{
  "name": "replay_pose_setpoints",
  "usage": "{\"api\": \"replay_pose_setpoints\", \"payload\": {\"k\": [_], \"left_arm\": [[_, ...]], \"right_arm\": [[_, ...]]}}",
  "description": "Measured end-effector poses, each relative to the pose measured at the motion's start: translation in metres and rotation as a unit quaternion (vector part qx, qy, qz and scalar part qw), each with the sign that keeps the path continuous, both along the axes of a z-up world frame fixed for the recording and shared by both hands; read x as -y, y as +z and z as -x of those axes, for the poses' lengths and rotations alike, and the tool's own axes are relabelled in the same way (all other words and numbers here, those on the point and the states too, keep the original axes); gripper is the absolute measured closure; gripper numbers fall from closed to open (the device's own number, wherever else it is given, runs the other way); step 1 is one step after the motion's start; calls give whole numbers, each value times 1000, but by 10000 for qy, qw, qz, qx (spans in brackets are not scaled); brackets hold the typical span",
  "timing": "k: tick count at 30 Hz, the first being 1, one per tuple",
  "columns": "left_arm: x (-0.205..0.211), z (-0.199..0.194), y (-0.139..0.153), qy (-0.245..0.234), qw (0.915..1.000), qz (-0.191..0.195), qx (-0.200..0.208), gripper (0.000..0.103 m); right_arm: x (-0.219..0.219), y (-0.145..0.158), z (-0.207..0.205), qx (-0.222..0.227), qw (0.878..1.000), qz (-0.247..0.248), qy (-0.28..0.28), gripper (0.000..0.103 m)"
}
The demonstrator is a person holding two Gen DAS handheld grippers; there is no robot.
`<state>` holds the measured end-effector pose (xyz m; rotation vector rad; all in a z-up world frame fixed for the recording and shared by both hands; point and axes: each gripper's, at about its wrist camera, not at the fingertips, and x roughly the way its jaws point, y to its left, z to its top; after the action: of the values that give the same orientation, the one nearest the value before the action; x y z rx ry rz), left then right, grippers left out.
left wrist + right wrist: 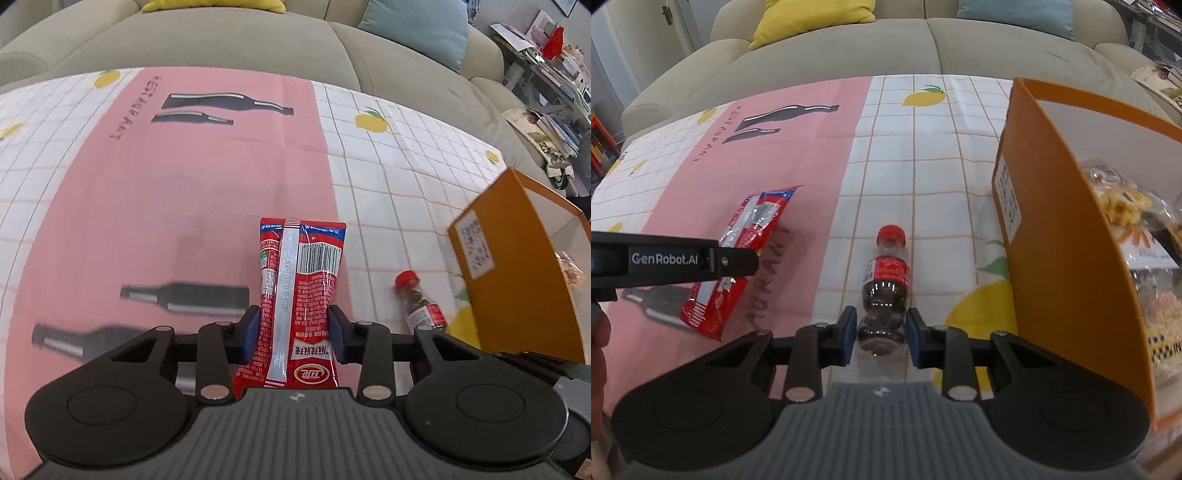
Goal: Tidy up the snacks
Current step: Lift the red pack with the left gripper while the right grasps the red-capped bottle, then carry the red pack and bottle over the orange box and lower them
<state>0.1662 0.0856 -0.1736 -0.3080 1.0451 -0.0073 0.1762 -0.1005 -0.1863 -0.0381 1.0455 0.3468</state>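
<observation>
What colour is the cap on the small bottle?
Red; the small bottle's cap shows best in the right wrist view.

packet [738, 254] left of bottle [886, 280] — box [1063, 229] right | all over table [916, 155]

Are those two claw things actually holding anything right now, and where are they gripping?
Yes. The left gripper pinches the red snack packet across its middle; the right gripper clamps the small bottle near its base.
</observation>
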Motion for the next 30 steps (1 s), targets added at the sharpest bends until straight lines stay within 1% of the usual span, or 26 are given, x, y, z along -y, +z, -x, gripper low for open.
{"api": "replay_pose_setpoints", "payload": {"k": [4,6,10,13,16,22,30], "left_arm": [[3,13,9,74,9998,196,-38,60],[7,20,17,35,9998,196,12,60],[13,30,29,51,9994,334,57,60],[17,35,38,39,9993,348,111,60],[22,38,41,-5,9993,345,112,60],[27,45,33,-63,9993,362,-75,60],[23,47,2,-44,9982,421,-431,60]], "right_arm": [[9,7,12,-80,9997,-220,-66,77],[13,13,19,-74,9994,-332,-89,77],[20,26,31,62,9989,-459,-92,77],[27,36,39,177,9983,-547,-92,77],[31,40,44,263,9985,-487,-56,77],[36,21,49,-126,9998,-137,-8,77],[30,-10,41,-712,9974,-4,139,77]]}}
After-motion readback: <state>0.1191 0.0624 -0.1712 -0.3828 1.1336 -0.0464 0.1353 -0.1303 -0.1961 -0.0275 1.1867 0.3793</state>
